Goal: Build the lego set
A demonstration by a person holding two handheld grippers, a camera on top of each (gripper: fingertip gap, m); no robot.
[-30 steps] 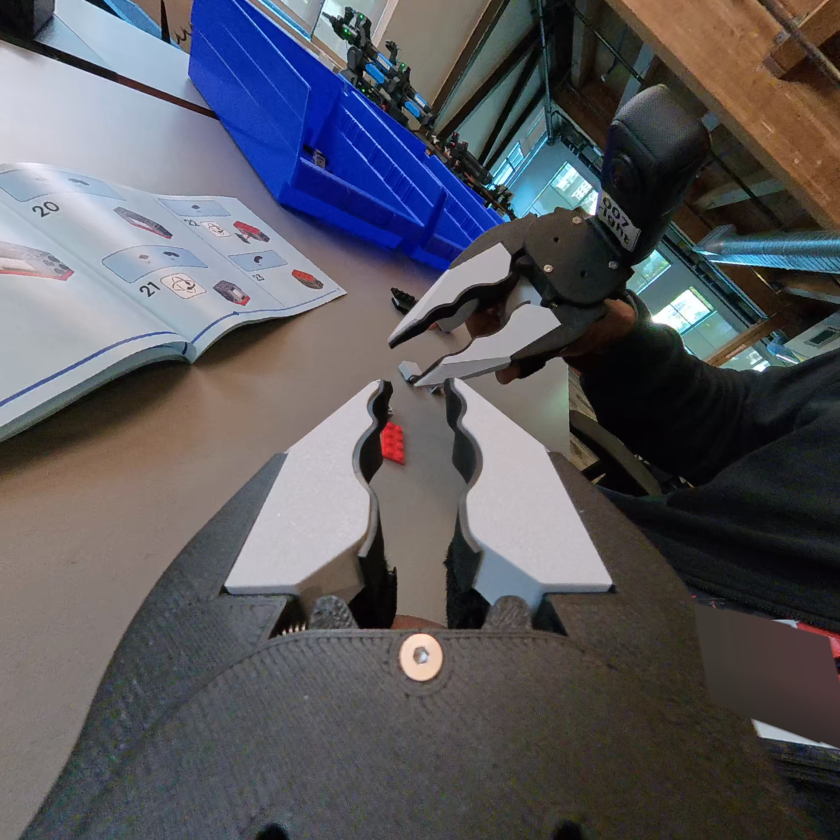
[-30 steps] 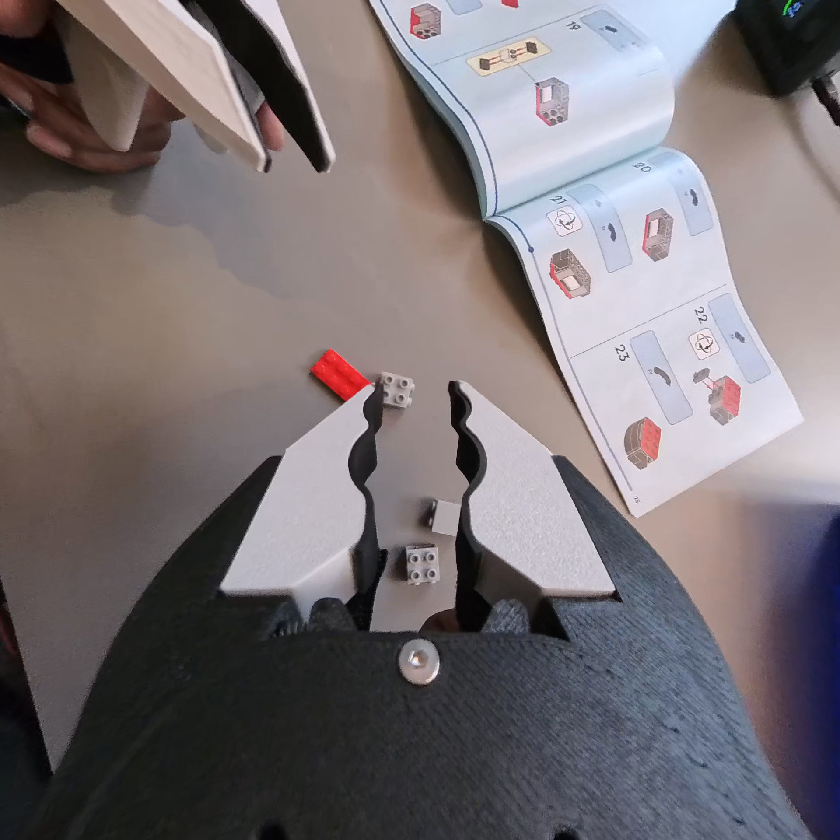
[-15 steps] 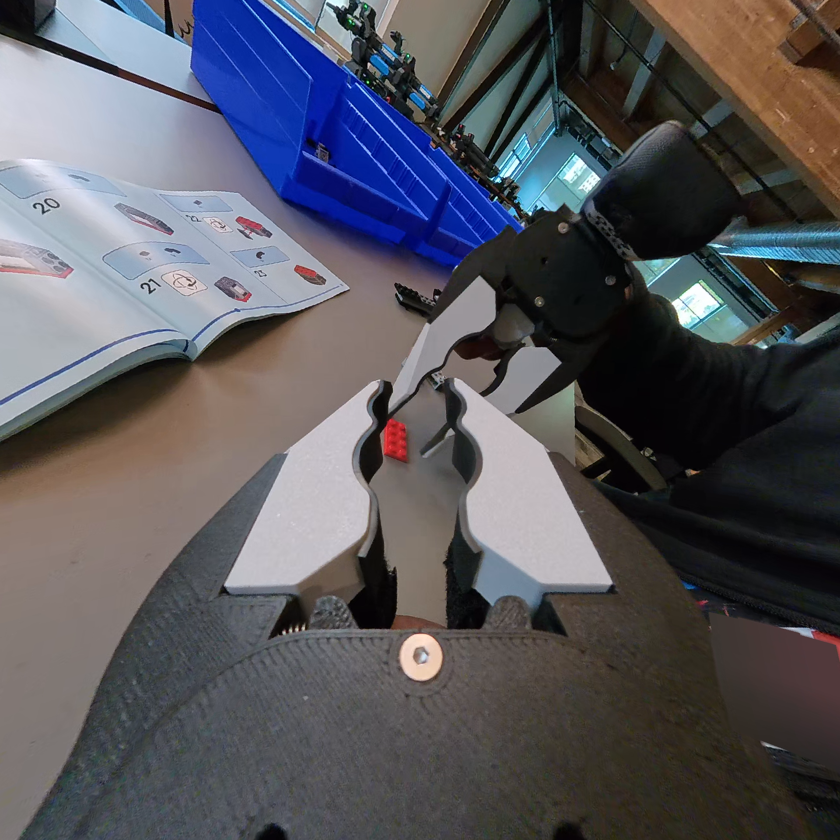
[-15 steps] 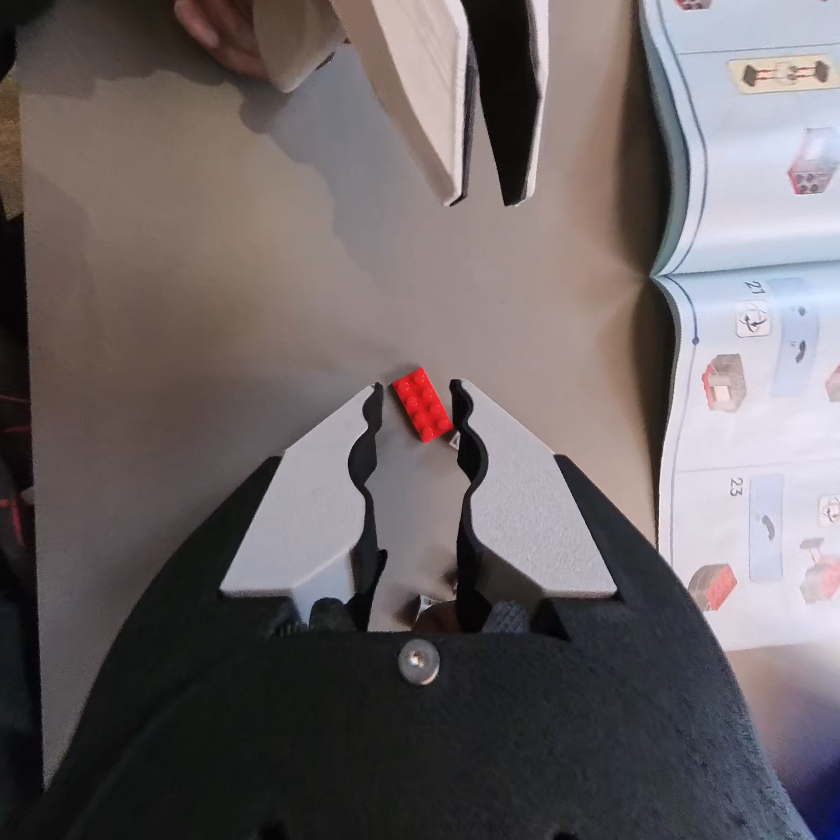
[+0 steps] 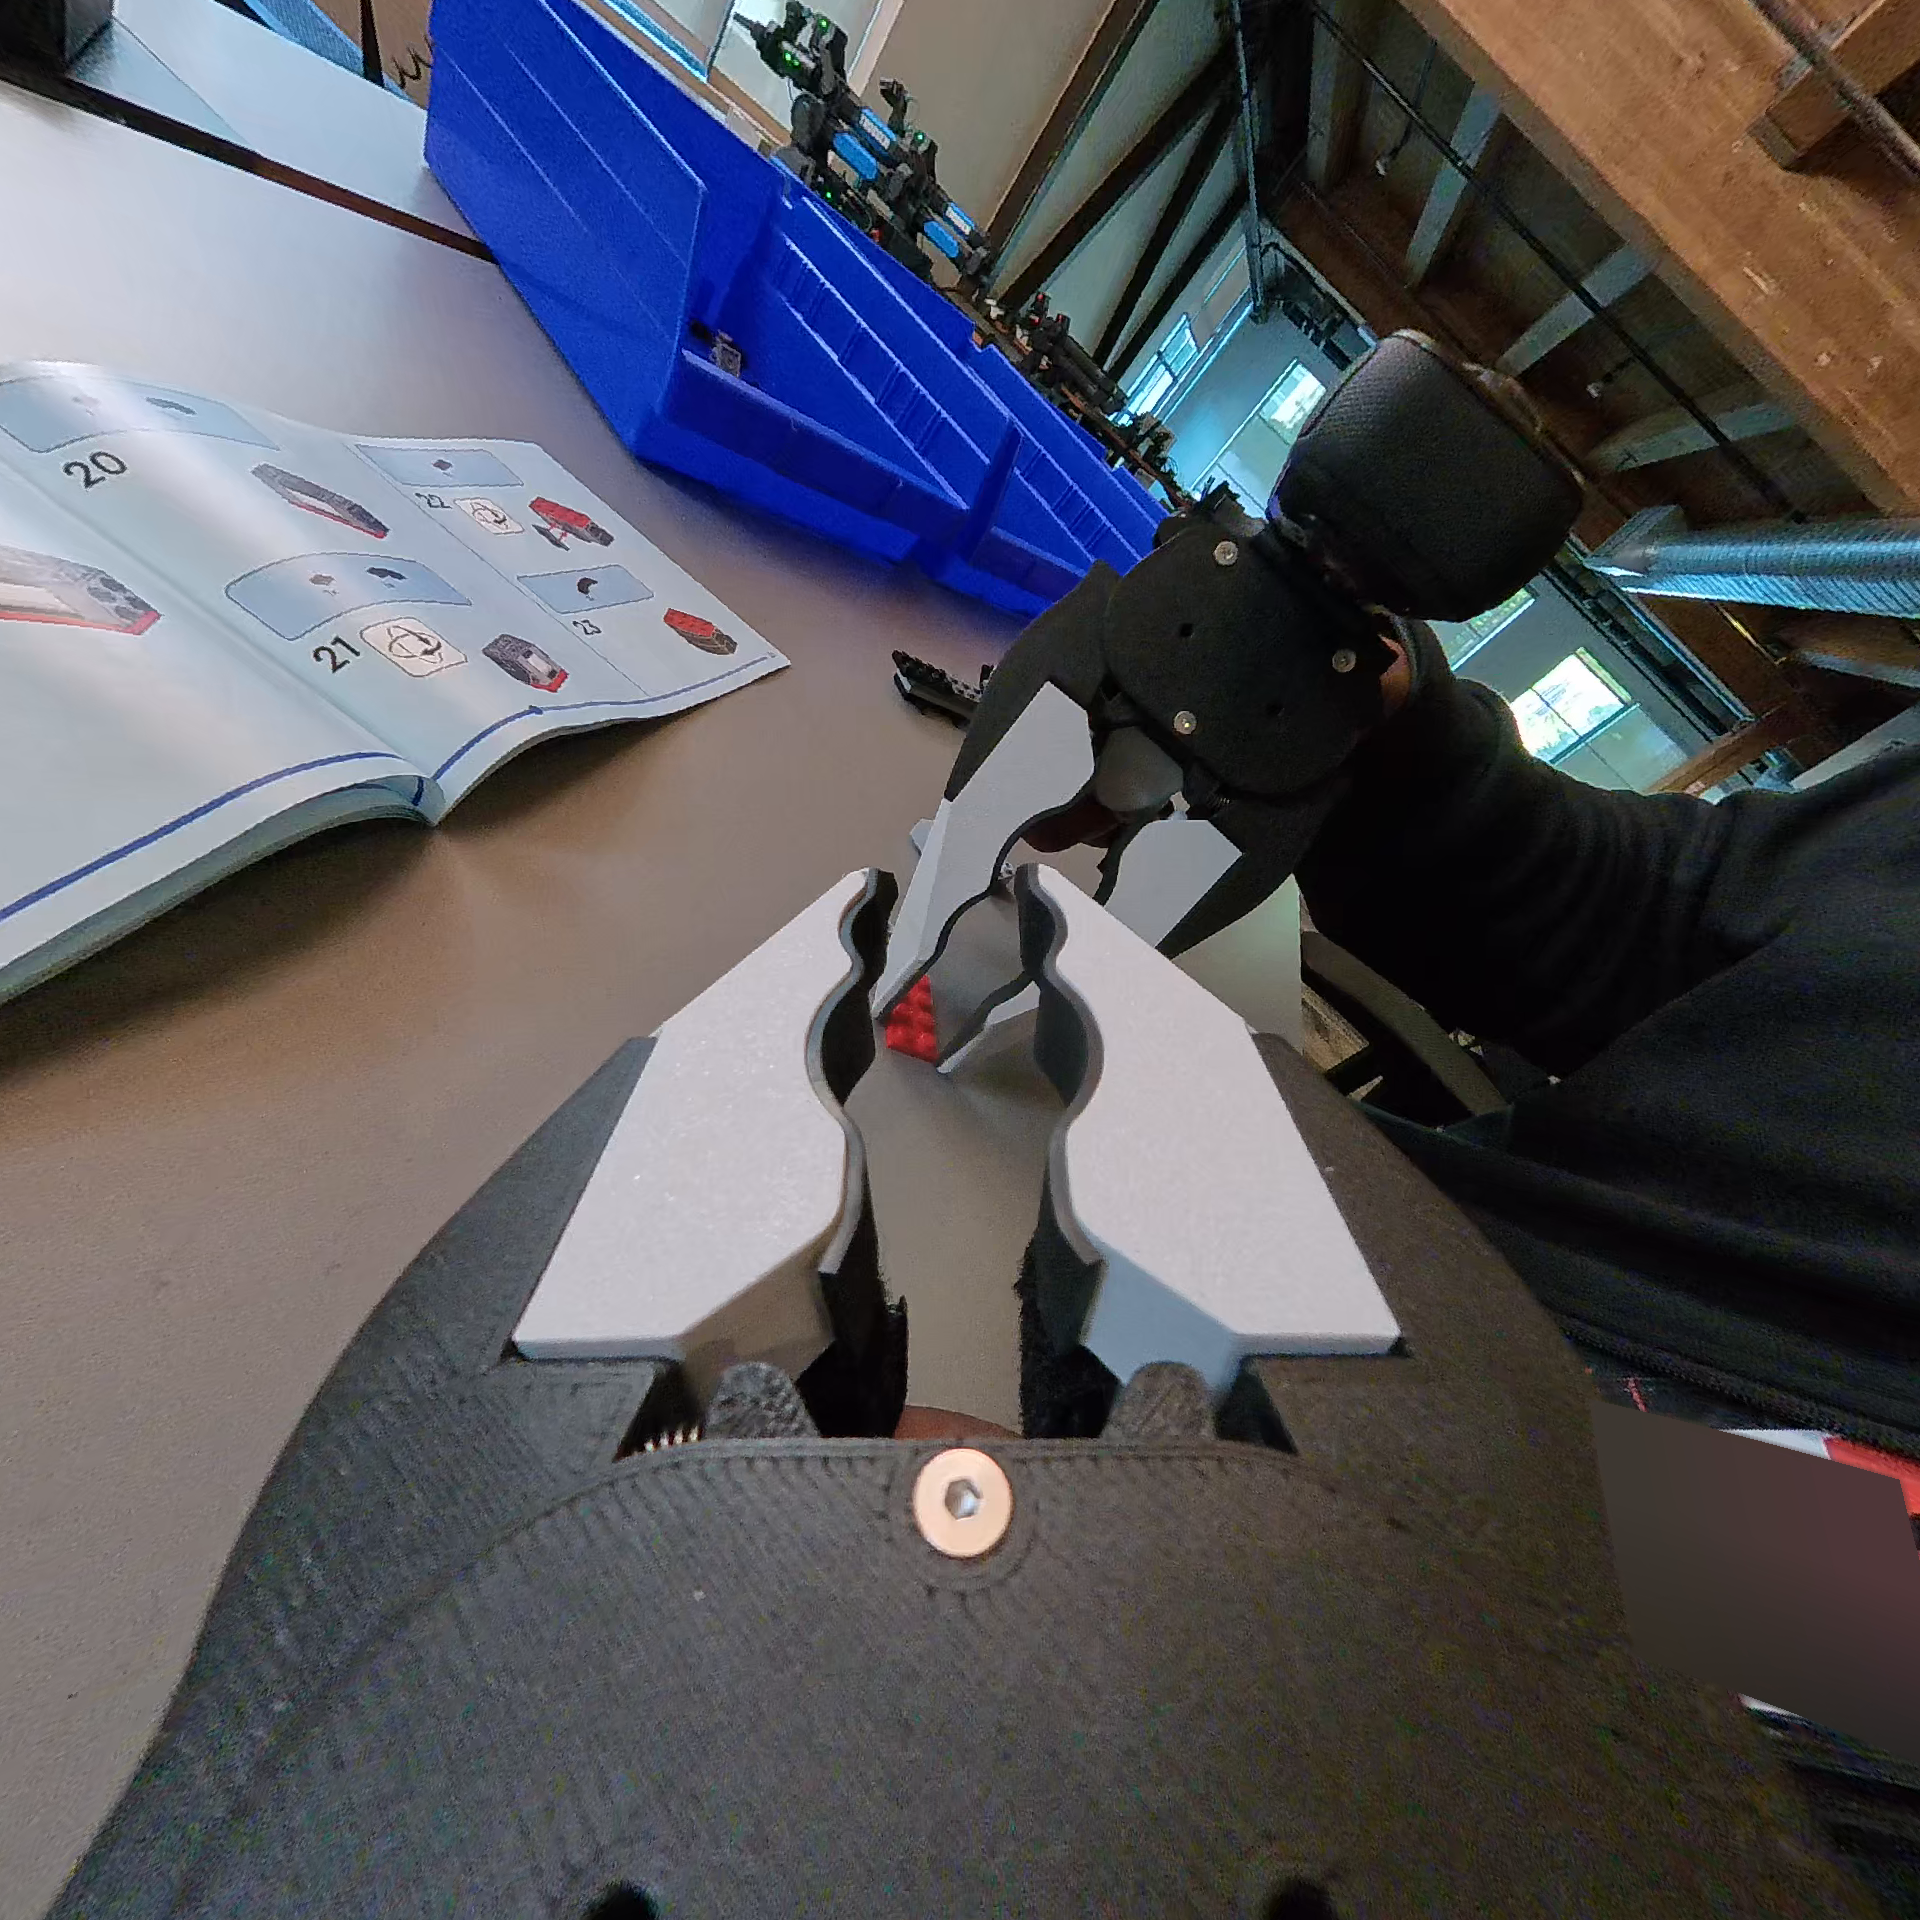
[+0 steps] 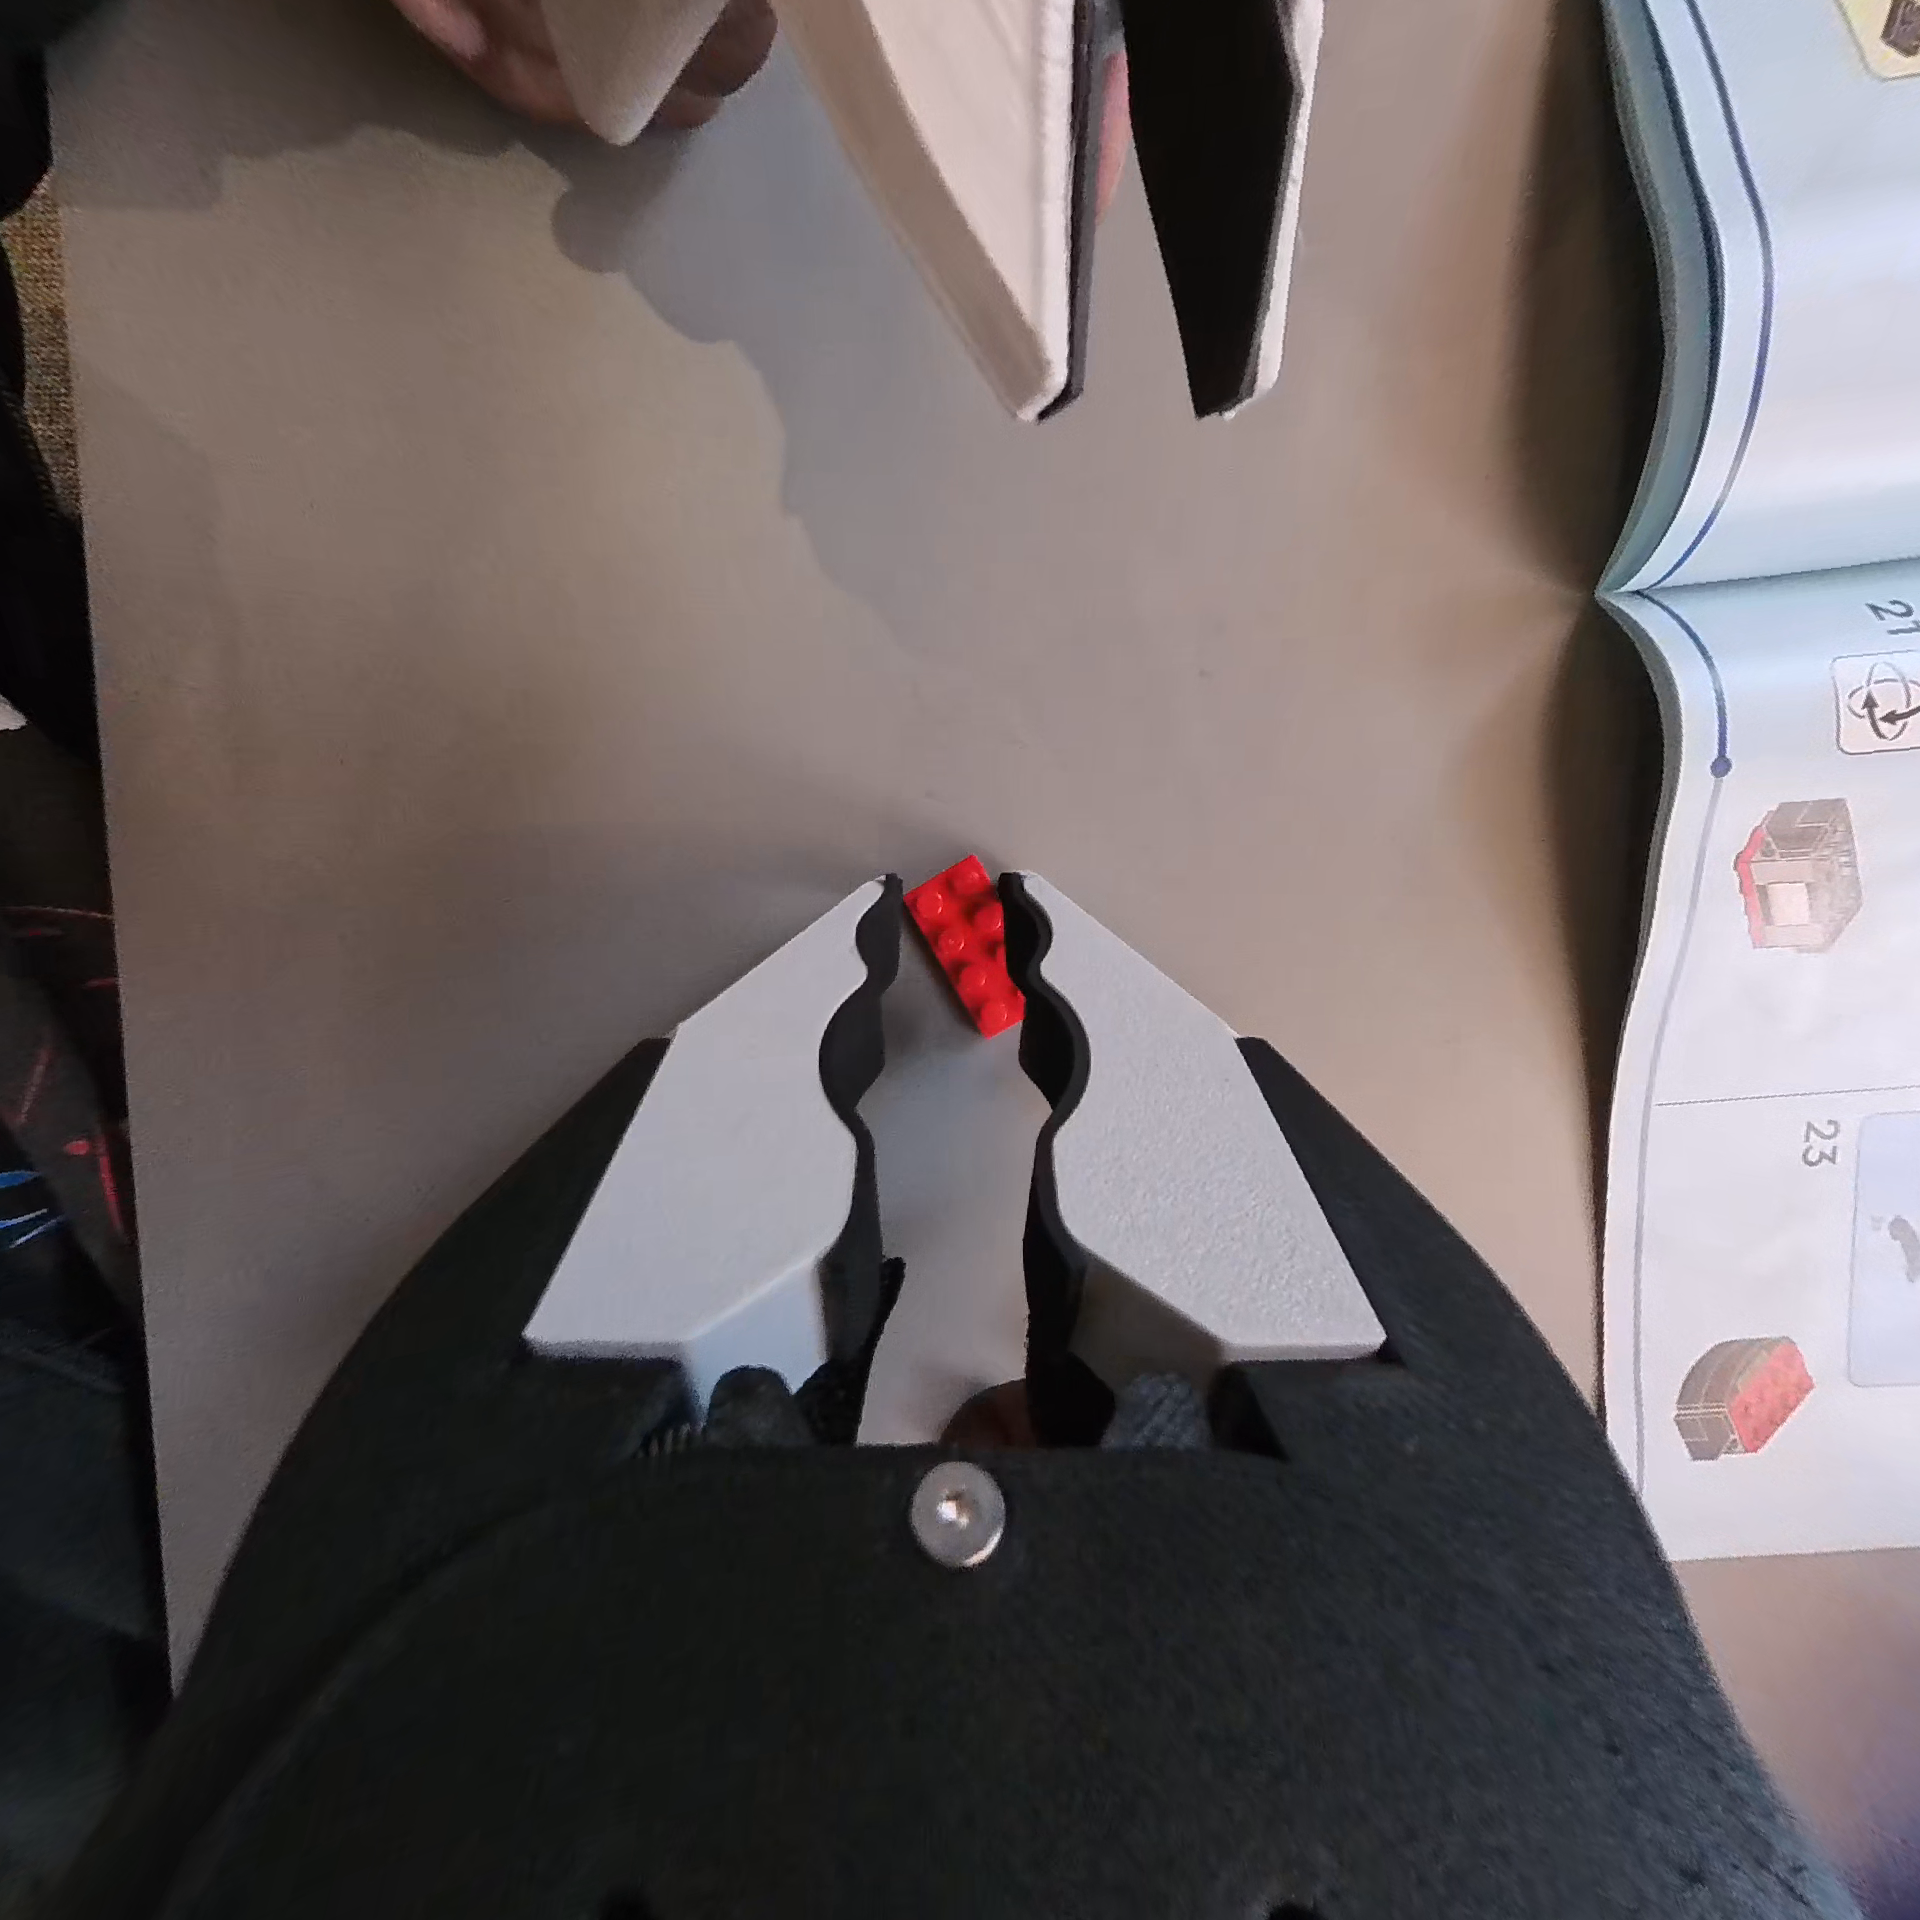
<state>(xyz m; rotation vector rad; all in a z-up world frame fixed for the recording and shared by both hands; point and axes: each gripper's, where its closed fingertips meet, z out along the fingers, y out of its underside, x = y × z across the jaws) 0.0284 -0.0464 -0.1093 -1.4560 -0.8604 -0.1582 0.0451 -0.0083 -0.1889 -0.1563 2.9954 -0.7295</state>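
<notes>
A small red plate [image 6: 966,945] with two rows of studs lies flat on the grey table [image 6: 520,675]. My right gripper [image 6: 948,883] is down at the table with its jaws narrowed around the plate. The right finger touches the plate's edge and a thin gap shows at the left finger. In the left wrist view the right gripper [image 5: 920,1039] stands steeply over the red plate [image 5: 914,1023]. My left gripper [image 5: 948,881] is open and empty, held low just short of the plate. It also shows at the top of the right wrist view [image 6: 1127,410].
An open instruction booklet [image 5: 312,623] lies to the left, and it also shows in the right wrist view [image 6: 1787,935]. Blue bins [image 5: 779,343] stand behind it. A black studded piece [image 5: 935,681] lies beyond the grippers. The table edge [image 6: 104,727] and a dark sleeve [image 5: 1558,935] are close. About 9 cm separates my left fingertips from my right.
My right gripper swung over from the small grey pieces, came down over the red plate and narrowed its jaws around it. My left gripper stayed open and almost still.
</notes>
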